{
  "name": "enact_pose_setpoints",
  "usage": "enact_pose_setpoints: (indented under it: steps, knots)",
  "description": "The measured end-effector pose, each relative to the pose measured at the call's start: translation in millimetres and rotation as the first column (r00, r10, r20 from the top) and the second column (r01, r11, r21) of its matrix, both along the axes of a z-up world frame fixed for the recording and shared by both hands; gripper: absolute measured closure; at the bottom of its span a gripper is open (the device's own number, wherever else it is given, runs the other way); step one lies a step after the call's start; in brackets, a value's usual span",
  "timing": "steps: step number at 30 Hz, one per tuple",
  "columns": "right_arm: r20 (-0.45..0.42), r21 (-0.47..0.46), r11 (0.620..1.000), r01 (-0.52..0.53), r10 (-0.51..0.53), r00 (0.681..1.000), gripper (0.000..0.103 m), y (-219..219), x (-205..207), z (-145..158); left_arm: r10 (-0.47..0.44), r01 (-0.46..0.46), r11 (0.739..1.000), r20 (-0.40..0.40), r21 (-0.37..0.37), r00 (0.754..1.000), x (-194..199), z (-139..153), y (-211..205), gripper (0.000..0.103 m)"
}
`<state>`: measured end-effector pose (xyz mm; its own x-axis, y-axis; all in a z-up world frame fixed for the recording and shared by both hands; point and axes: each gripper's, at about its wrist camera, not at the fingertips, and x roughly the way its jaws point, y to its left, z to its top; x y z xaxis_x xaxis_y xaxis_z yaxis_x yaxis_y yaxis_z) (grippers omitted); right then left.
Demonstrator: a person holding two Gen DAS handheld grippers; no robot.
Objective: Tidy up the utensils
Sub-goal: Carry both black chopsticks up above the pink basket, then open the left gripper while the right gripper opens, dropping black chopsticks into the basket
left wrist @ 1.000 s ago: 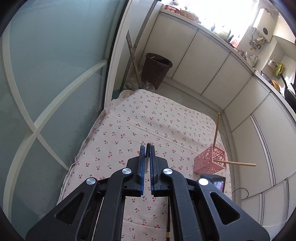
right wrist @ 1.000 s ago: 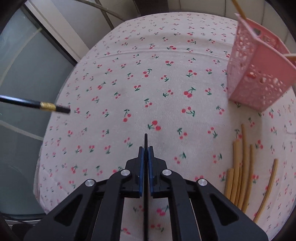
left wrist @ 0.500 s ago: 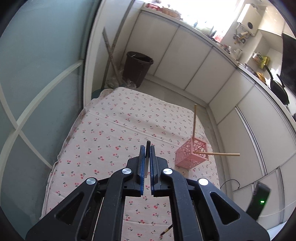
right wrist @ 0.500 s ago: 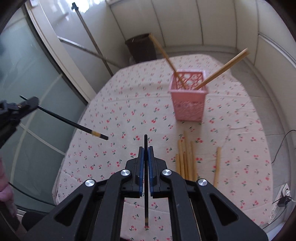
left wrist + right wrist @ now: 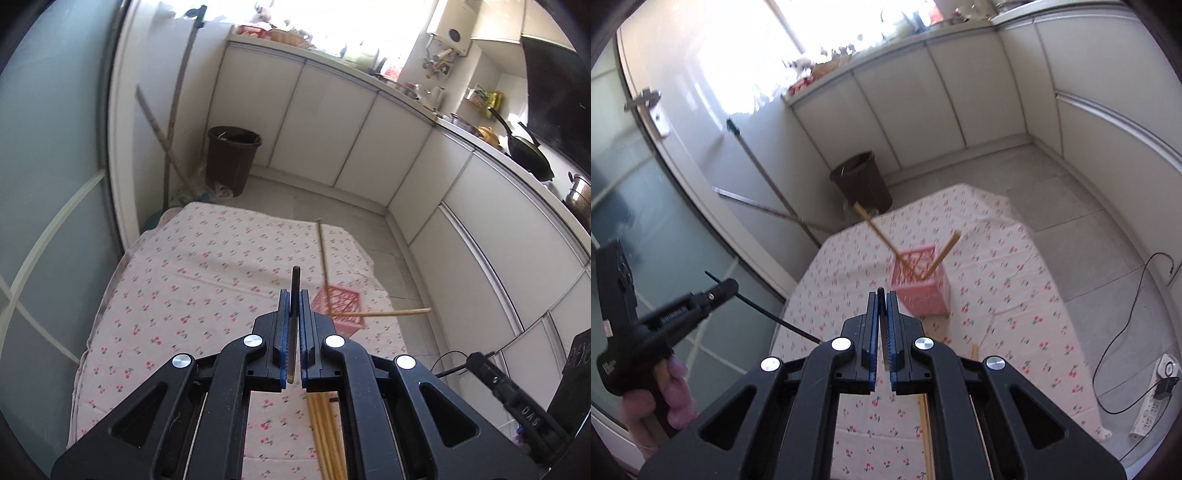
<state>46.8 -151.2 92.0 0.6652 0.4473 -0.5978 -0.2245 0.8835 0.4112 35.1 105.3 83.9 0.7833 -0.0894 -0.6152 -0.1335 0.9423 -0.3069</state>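
My left gripper (image 5: 294, 295) is shut on a black chopstick (image 5: 295, 280) that stands up between its pads, high above the cherry-print cloth (image 5: 207, 280). My right gripper (image 5: 881, 297) is also shut on a thin black chopstick (image 5: 881, 295). Just beyond both sits the pink basket (image 5: 340, 308) (image 5: 919, 288), with two wooden chopsticks (image 5: 879, 232) leaning out of it. Loose wooden chopsticks (image 5: 325, 424) (image 5: 925, 421) lie on the cloth beneath the grippers. In the right wrist view a hand holds the left gripper (image 5: 722, 290) at the left, its black chopstick (image 5: 775, 317) slanting down.
A brown bin (image 5: 232, 162) (image 5: 862, 184) stands on the floor beyond the cloth, with long poles (image 5: 173, 110) leaning beside it. White cabinets (image 5: 332, 125) line the back and right. A glass door (image 5: 48, 184) is at the left. A power strip (image 5: 1156, 398) and cable lie at the right.
Both grippers have risen away from the cloth, the right one far more, each still holding its black chopstick. The basket now looks smaller and sits just past the fingertips in both views.
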Motion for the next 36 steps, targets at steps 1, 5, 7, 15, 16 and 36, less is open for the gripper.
enact_pose_setpoints:
  steps: [1,5,7,15,16,36]
  knots:
    - [0.009,0.006,1.000,0.004,-0.004,1.000,0.099,-4,2,6,-0.009,0.009,1.000,0.007,0.005,1.000,6,6,-5,0.099]
    - [0.043,0.036,0.999,0.037,-0.039,0.998,0.099,-26,13,31,-0.031,0.030,0.999,0.046,0.030,0.998,30,28,-25,0.099]
    - [0.048,0.054,0.997,0.050,-0.052,0.998,0.099,-35,19,37,-0.038,0.036,0.999,0.053,0.036,0.998,47,34,-33,0.099]
    - [0.058,0.093,0.992,0.082,-0.087,0.994,0.099,-54,42,48,-0.029,0.027,0.997,0.024,0.074,0.999,110,10,-61,0.097]
    - [0.060,0.095,0.992,0.085,-0.091,0.994,0.099,-54,43,48,-0.038,0.037,0.997,0.012,0.068,0.999,115,4,-63,0.097]
    - [0.079,-0.034,0.990,0.135,-0.132,0.988,0.099,11,123,50,0.044,-0.045,0.998,-0.040,-0.034,0.998,67,-20,2,0.083]
